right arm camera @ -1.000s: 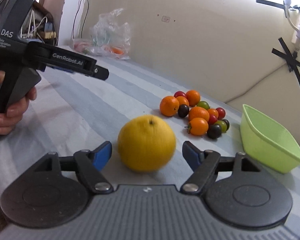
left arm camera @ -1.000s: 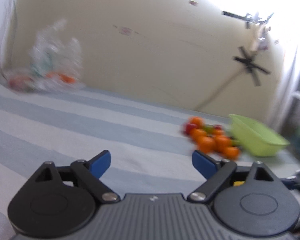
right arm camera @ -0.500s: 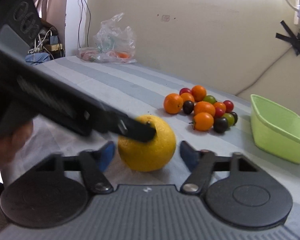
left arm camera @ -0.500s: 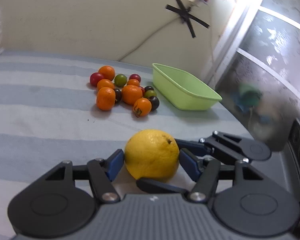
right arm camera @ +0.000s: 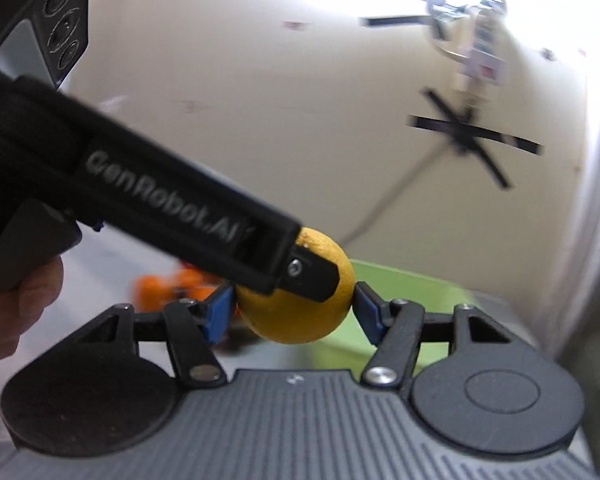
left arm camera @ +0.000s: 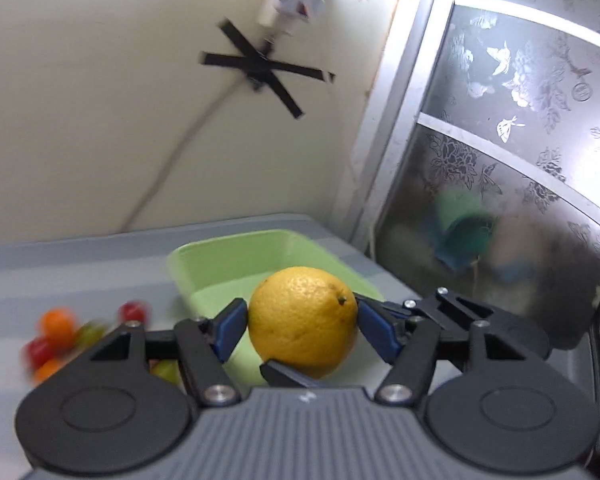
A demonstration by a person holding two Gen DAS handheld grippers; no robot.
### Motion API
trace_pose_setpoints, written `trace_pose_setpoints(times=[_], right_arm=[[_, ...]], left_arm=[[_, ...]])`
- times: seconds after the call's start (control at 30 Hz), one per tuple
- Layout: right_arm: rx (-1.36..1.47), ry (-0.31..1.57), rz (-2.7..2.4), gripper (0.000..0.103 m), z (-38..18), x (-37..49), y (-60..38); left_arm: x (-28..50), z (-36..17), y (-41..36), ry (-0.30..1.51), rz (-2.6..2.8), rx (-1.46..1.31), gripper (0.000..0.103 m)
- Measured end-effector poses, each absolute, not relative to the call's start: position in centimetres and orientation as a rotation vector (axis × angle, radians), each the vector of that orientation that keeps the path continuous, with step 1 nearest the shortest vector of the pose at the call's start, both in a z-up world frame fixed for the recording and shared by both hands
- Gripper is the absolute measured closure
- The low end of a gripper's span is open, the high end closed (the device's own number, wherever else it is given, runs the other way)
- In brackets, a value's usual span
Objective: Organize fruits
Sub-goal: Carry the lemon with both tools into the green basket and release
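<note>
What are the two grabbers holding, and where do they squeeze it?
Both grippers, left and right, clamp one big yellow citrus fruit across its round middle.

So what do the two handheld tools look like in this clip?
Both match. The left tool and right tool have a ribbed grey body, black linkage arms with silver pivot screws and round black side discs, and blue pads on the fingertips. The left one's black side arm reads GenRobot.AI in pale letters. A bare hand shows; no sleeve is visible.

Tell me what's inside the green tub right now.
The part of the green tub that shows holds nothing. The big yellow citrus, gripped by both the left gripper and right gripper, hides its near end.
</note>
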State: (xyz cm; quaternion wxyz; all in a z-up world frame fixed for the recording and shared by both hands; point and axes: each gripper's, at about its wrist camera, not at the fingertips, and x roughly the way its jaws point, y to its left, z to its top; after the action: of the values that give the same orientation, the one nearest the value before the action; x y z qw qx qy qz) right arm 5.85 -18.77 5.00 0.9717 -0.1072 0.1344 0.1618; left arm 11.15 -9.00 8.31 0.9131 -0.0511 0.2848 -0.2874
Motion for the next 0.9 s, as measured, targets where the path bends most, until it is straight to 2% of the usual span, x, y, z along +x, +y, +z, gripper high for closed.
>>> trace_pose_setpoints(times=[0.13,0.43,0.57,0.7,0.9], right_arm=[[-0.19,0.319,0.232,0.037,4.6,10.0,-22.7],[-0.107,0.433,0.18,0.035,1.8,14.2,-25.6],[-0.108,0.391,0.145,0.032,2.3,12.9,-25.2],[-0.06,0.316,0.124,0.032,3.1,9.6,-25.3],[0.092,0.284,0.158,0.033,2.6,4.8,-23.8]], left_arm=[[15.5,7.0,-13.1,0.624,-0.617,-0.1,0.041],[18.4,3.6,-14.9,0.736,-0.603,-0.124,0.04],[16.0,5.1,-13.2,0.68,-0.615,-0.129,0.04],[11.2,7.4,-8.6,0.536,-0.575,-0.122,0.03],[3.8,7.0,-0.3,0.407,-0.312,-0.051,0.03]])
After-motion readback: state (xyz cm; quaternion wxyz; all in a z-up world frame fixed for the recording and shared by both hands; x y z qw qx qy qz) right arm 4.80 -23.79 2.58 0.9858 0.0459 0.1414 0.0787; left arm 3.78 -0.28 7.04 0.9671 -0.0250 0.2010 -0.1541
